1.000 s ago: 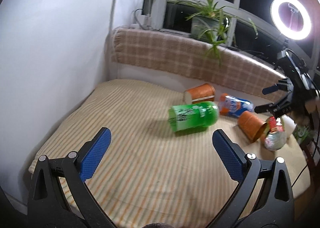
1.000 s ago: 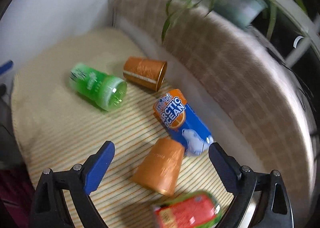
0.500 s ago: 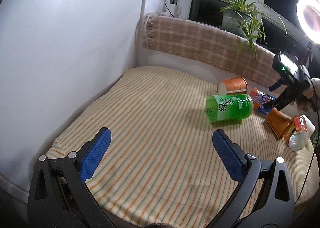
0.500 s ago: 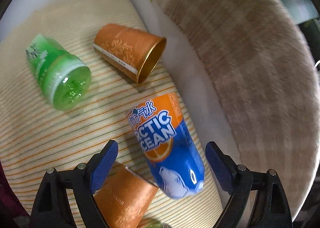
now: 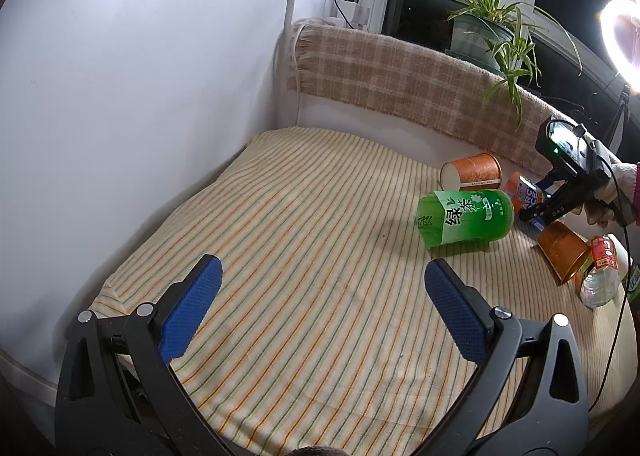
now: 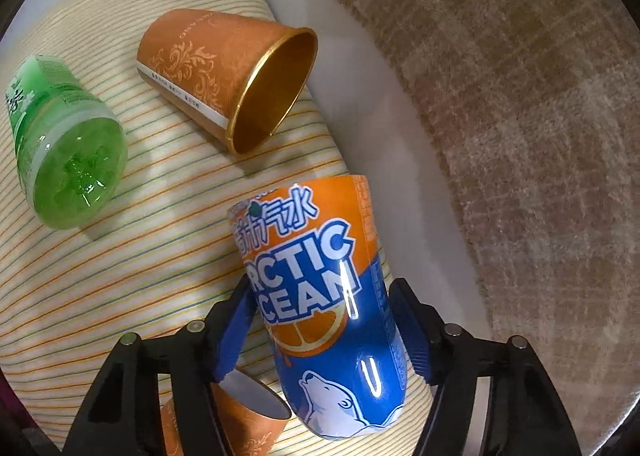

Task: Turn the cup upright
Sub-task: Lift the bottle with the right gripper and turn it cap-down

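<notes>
Left of the green cup (image 6: 66, 148), nothing lies but striped cloth (image 5: 304, 240), and over that bare stretch the left hand-held gripper (image 5: 324, 312) hangs with its jaws spread wide and nothing between them. The green cup lies on its side on the cloth, its clear moulded bottom turned toward the right wrist camera; nothing can be seen inside it. Just right of the green cup, toward the plaid back cushion (image 6: 500, 136), an orange paper cup (image 6: 224, 76) also lies on its side, its gold-lined mouth open to view and empty. Right of the green cup and nearer the camera is the blue cup (image 6: 332, 320), marked ARCTIC OCEAN, lying on its side between the pads of the right hand-held gripper (image 6: 324, 324). The jaws have narrowed to about the cup's width; the left pad seems to touch its wall, but whether the right pad bears on it cannot be told, so a firm hold is not certain. Whether the blue cup holds anything is hidden, since neither end faces the camera. Below it, a second orange cup (image 6: 248, 420) lies tipped, showing a pale end.

Judged from this, the task is at its start: no cup stands upright, the blue cup is likely the one chosen, and the closing, lifting, turning and setting down all remain.
</notes>
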Demonstrator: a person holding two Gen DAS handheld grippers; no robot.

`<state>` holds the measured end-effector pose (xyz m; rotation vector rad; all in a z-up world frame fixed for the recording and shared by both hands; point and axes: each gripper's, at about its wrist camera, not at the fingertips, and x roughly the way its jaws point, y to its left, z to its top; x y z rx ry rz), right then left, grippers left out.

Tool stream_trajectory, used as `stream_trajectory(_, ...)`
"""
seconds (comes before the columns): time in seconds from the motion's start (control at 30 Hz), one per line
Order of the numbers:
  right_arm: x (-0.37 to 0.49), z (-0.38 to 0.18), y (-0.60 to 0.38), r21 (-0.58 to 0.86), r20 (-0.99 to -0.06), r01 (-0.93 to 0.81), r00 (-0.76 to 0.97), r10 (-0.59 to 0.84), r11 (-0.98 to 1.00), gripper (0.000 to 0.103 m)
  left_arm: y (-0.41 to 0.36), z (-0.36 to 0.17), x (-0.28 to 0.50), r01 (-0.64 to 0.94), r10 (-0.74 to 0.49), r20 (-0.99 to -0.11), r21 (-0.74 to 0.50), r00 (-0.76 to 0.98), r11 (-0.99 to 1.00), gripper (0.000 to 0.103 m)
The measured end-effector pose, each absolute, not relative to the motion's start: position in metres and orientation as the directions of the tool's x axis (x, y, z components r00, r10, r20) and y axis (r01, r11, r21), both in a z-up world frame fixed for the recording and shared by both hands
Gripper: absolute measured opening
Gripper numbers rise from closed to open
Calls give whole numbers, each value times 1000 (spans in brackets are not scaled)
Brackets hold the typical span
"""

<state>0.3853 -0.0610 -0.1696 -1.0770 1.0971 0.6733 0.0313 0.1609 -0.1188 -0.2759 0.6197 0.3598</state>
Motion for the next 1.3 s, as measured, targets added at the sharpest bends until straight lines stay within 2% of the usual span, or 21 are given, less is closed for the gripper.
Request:
stream_trajectory(0.33, 377, -104, -61, -396, -890, -816, 453, 42, 421, 60, 152, -112, 27, -383, 228, -592, -149, 773, 912, 103)
stream_trajectory(0.63, 318, -10, -80, -342, -805, -761, 540, 246, 551, 58, 134, -98, 15, -334, 188, -560, -169, 807, 927, 103)
stream_trajectory(0.7, 294, 13, -91, -273, -777, -751, 541, 323, 601, 59, 131, -96, 13, -321, 171, -555, -184, 814, 929, 103)
stream_trajectory(0.83, 245, 26, -120, -141, -744, -745, 515, 427, 652, 59, 121, -94, 7, -286, 139, -541, -198, 829, 938, 103)
stream_trajectory(1.13, 162, -28, -192, 243, -763, -702, 289, 579, 670, 59, 98, -96, -1, -216, 69, -536, -216, 841, 952, 103)
stream_trajectory(1.3, 141, -56, -202, 340, -780, -651, 208, 590, 678, 59, 94, -94, -8, -210, 62, -534, -221, 843, 952, 103)
